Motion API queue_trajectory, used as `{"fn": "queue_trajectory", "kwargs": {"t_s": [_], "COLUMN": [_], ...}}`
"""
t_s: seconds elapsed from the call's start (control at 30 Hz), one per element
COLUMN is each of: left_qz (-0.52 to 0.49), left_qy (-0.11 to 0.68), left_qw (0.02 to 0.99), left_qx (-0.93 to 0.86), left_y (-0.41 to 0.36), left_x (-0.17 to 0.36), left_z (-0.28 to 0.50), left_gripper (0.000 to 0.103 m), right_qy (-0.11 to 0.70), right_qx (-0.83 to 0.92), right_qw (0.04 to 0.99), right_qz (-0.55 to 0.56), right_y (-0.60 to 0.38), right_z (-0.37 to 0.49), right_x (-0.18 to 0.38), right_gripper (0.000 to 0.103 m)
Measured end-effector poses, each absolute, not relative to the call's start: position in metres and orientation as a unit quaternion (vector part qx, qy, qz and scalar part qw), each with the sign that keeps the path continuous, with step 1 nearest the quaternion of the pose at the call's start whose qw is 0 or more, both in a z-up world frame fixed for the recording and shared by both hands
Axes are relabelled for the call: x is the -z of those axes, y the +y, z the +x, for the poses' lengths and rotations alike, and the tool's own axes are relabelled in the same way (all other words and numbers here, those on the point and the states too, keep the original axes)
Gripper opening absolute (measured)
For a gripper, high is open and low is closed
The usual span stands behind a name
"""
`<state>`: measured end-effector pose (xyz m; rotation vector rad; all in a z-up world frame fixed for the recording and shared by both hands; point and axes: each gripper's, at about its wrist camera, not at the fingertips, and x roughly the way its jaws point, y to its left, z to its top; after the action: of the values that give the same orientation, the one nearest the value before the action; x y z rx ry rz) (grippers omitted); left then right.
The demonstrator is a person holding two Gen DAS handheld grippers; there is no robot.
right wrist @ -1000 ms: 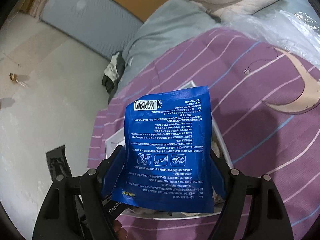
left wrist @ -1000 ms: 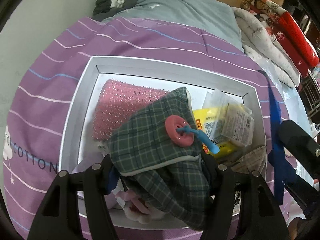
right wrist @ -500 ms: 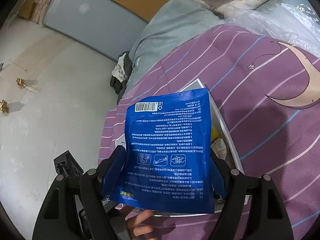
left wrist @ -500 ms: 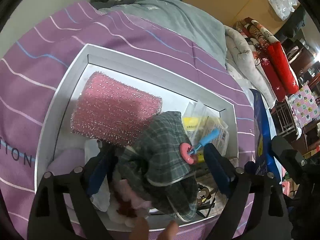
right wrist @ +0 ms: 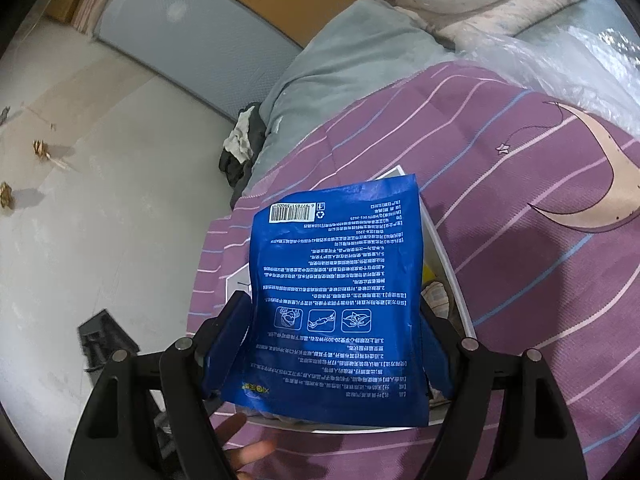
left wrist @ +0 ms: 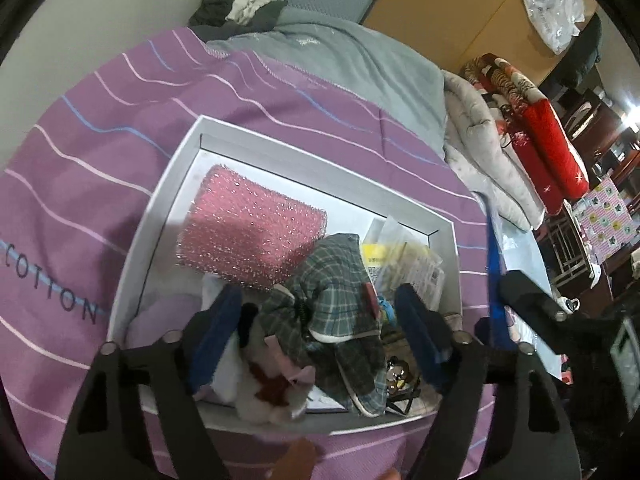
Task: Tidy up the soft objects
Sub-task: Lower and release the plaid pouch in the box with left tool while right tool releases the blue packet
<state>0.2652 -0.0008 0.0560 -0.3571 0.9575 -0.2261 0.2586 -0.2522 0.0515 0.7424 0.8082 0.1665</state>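
Left gripper (left wrist: 320,328): fingers apart, just narrowed, astride plaid pouch (left wrist: 340,300) in tray (left wrist: 160,216).
Right gripper (right wrist: 336,344): fingers clamped on blue packet (right wrist: 336,288).
Handling: probably light, limp, slippery; best pinched mid-body.

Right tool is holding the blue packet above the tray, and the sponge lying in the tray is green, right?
Not quite: the sponge in the tray is pink, as the left wrist view shows. The right tool does hold the blue packet above the tray.
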Motion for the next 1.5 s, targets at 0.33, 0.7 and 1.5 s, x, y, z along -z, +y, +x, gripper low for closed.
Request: {"fn": "queue_trajectory", "kwargs": {"t_s": [0.33,0.7,1.5], "left_qz": [-0.138,-0.155,-0.059], "left_qy": [0.452,0.431,0.513], "left_qw": [0.878,0.885,0.851], "left_qx": [0.078,0.085,0.095], "left_y": [0.004,0.02,-0.039], "left_x": [-0.068,-0.089,-0.042], "left_z": [0.257,0.245,0.264], "left_gripper": [0.032,0.012,0.009], "right_qy": [0.402,0.406,0.422], "right_qx": [-0.091,-0.112,-0.093], "right_qw": [0.865,0.85,0.845], "right_qz": [0.285,0.317,0.314], "right_y": [-0.231,-0.237,-0.236], "right_z": [0.263,0.264,0.269], "right_x": [-0.053,-0.048,-0.039], "right_gripper": [0.079,0.079,0.079]}}
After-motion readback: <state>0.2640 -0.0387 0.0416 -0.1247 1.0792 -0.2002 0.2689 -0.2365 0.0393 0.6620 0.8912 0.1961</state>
